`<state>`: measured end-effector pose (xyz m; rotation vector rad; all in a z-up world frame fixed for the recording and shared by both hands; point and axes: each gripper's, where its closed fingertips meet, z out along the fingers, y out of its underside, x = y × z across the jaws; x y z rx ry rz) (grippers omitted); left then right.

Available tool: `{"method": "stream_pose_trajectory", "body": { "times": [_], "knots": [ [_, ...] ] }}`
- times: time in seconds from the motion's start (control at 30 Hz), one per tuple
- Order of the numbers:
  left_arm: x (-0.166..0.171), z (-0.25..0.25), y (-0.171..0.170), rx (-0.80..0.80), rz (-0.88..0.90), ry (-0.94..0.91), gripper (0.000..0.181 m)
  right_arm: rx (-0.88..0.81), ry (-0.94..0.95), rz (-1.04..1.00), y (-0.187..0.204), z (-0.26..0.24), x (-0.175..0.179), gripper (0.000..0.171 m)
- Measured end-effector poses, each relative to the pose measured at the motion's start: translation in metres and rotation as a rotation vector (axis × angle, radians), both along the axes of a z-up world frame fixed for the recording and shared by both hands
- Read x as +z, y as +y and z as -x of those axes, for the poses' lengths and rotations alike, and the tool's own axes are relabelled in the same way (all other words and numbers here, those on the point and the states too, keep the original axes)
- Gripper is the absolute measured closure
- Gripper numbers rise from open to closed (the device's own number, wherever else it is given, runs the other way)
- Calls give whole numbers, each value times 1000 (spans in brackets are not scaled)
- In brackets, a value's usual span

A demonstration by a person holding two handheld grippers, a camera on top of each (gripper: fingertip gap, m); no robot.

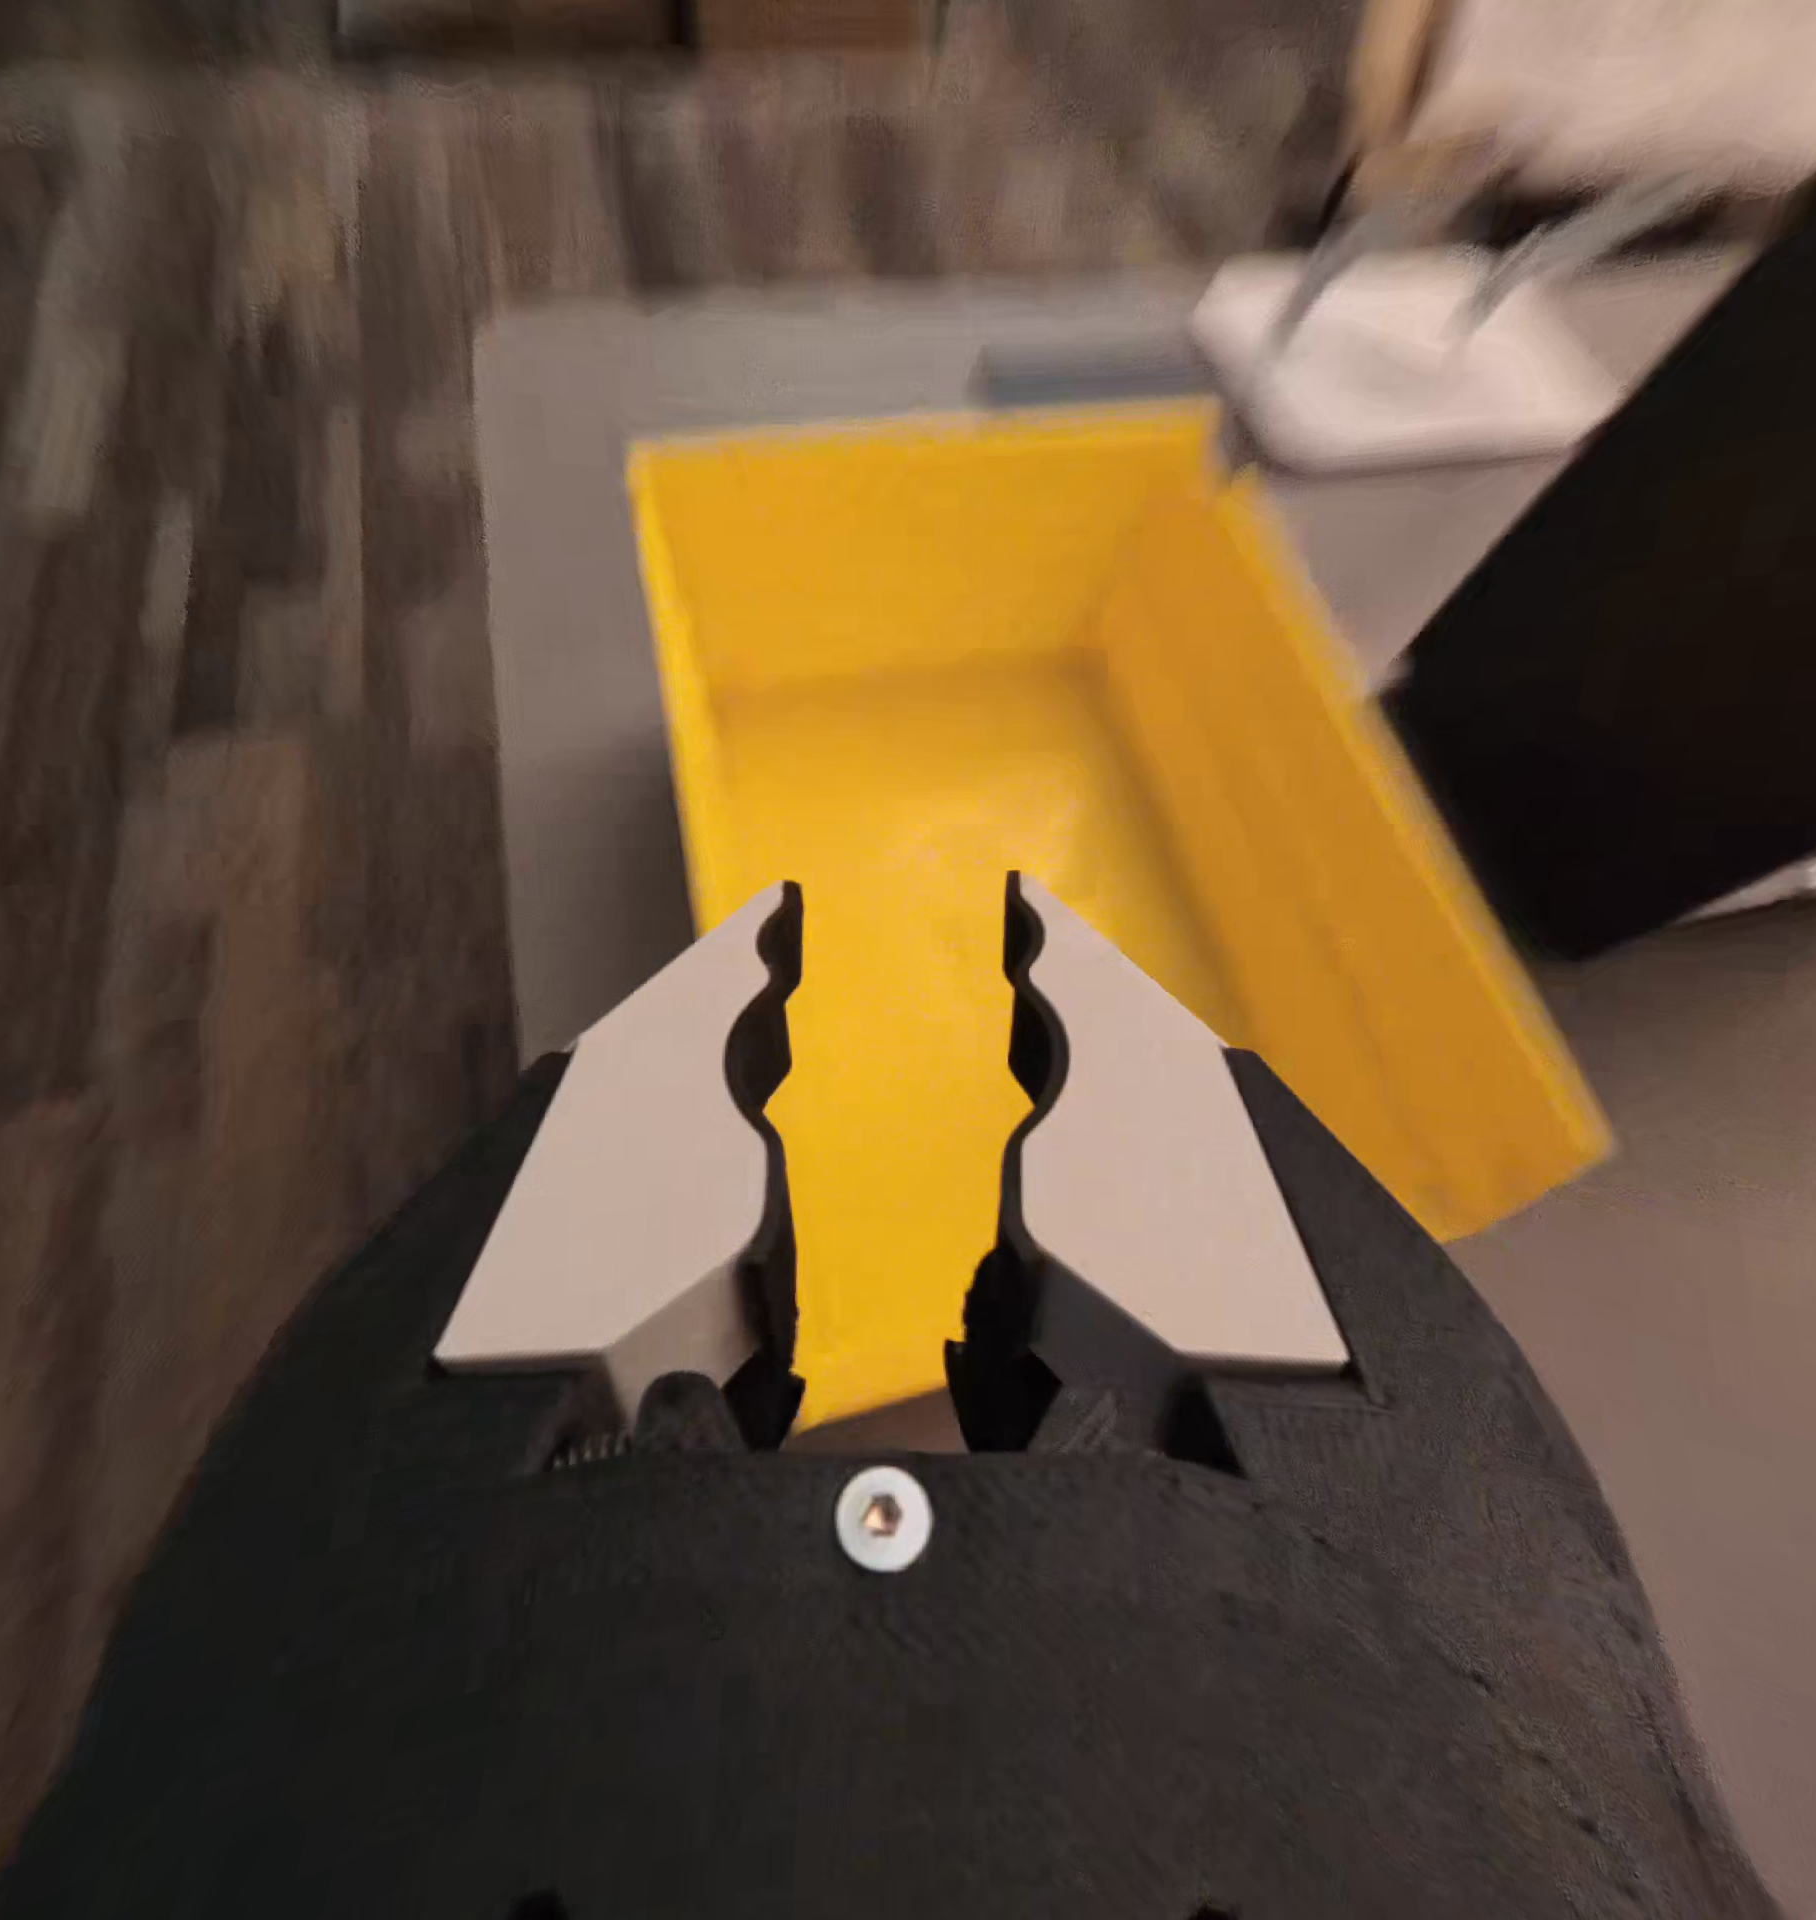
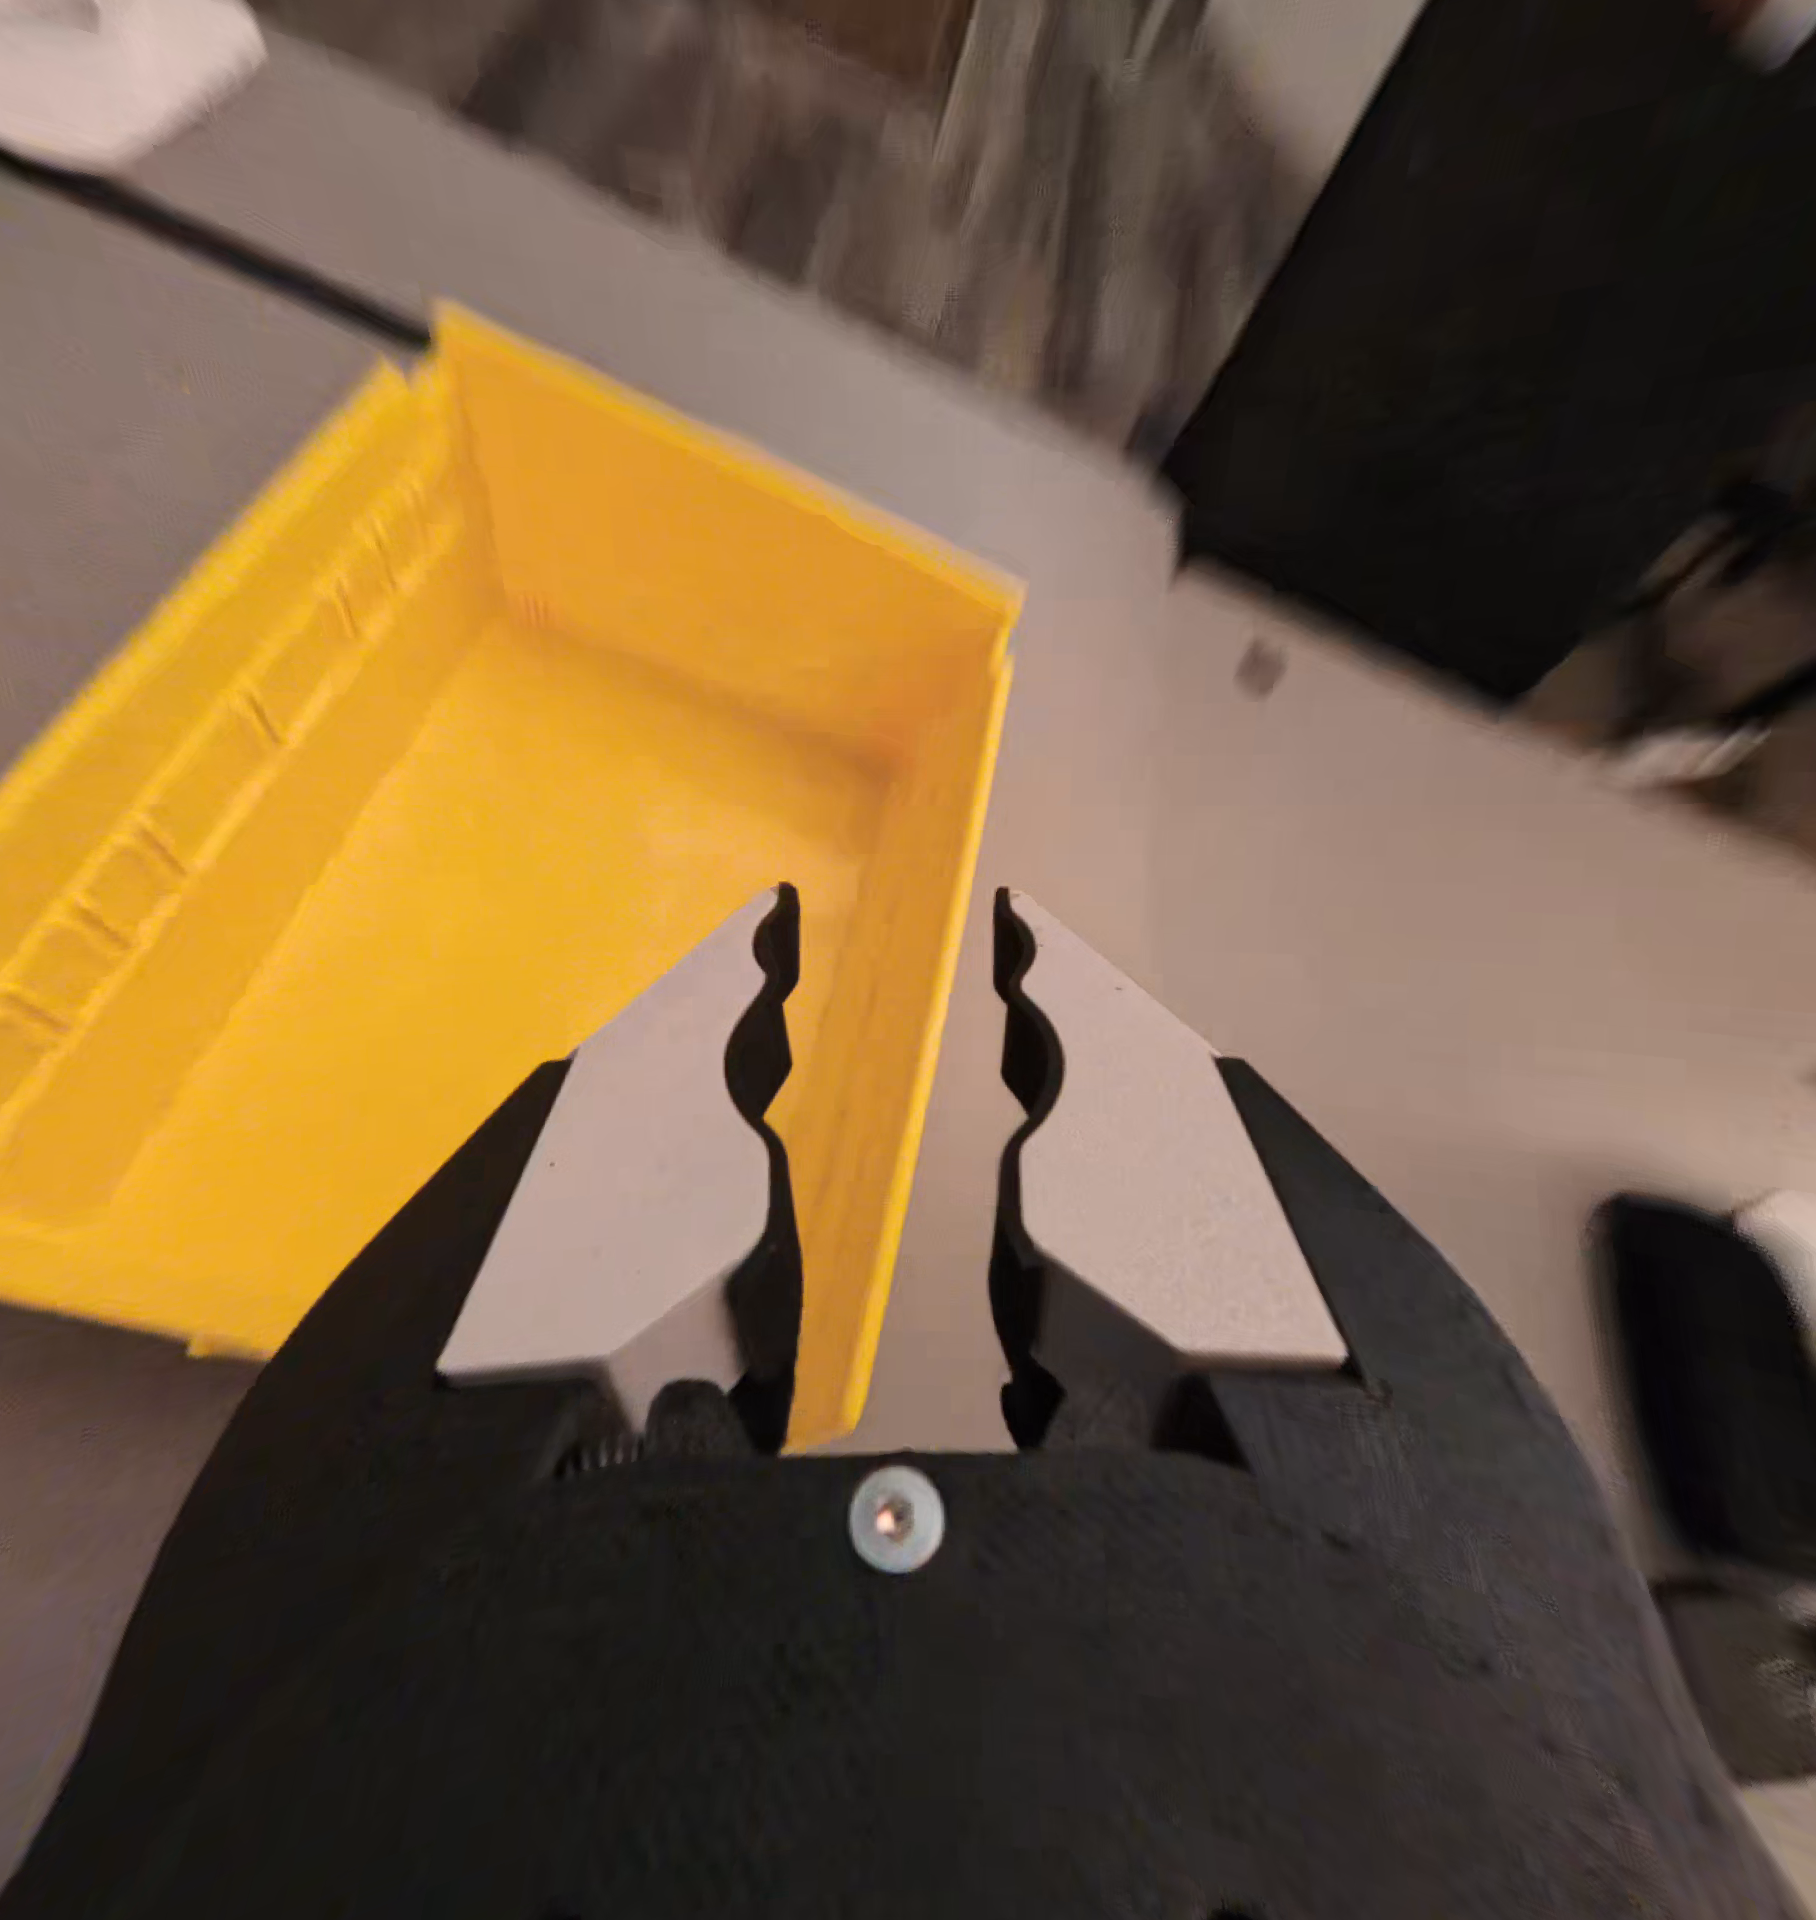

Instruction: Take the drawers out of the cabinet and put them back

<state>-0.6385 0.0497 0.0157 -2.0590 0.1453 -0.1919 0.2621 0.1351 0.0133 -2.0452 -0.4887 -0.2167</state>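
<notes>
A yellow open-topped drawer (image 1: 904, 582) lies on the grey table (image 1: 571, 540), out of any cabinet, and it is empty. My left gripper (image 1: 902, 894) is open and sits over the drawer's near end, holding nothing. The right wrist view shows an empty yellow drawer (image 2: 488, 831) on the table (image 2: 1299, 935). My right gripper (image 2: 893, 899) is open with the drawer's right side wall (image 2: 935, 935) running between its fingers, not clamped. I cannot tell whether both views show the same drawer. A black box-like body (image 1: 1662, 623), possibly the cabinet, stands to the right (image 2: 1506, 364).
A white blurred object (image 1: 1403, 364) sits beyond the drawer at the back right. A black cable (image 2: 208, 249) runs across the table behind the drawer, with a white thing (image 2: 83, 83) past it. A dark object (image 2: 1714, 1403) stands at the right. Both views are motion-blurred. There is about 90 centimeters between the tips of the two grippers.
</notes>
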Motion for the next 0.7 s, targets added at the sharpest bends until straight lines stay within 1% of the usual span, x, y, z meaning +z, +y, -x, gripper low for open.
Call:
{"method": "stream_pose_trajectory", "body": {
  "times": [0.03,0.1,0.17,0.23,0.3,0.33,0.37,0.43,0.5,0.53,0.57,0.63,0.7],
  "knots": [
    [24,-18,-8,-42,-125,-14,140,27,-62,-125,-7,14,25,139],
    [57,-58,-29,-129,-306,-12,138,86,-126,-348,-27,50,67,137],
    [70,-105,-50,-229,-423,-10,140,234,-79,-511,-51,106,95,134],
    [70,-155,-68,-334,-492,-52,148,380,31,-605,-77,164,109,135],
    [63,-203,-82,-445,-519,-111,148,541,173,-632,-104,220,113,141],
    [58,-223,-88,-489,-531,-136,152,597,247,-636,-116,244,114,145],
    [54,-243,-94,-537,-544,-158,164,680,332,-633,-130,269,115,155],
    [46,-278,-104,-631,-563,-188,179,840,514,-599,-157,314,117,157],
    [43,-304,-112,-717,-597,-212,181,976,702,-561,-183,347,124,161],
    [43,-315,-117,-763,-608,-232,181,1070,808,-544,-198,359,129,166],
    [44,-323,-121,-797,-612,-256,181,1168,921,-512,-214,368,135,171],
    [47,-334,-127,-854,-619,-305,181,1415,1190,-464,-253,372,154,171],
    [51,-341,-138,-922,-625,-378,181,1729,1530,-347,-290,351,171,171]
  ]
}}
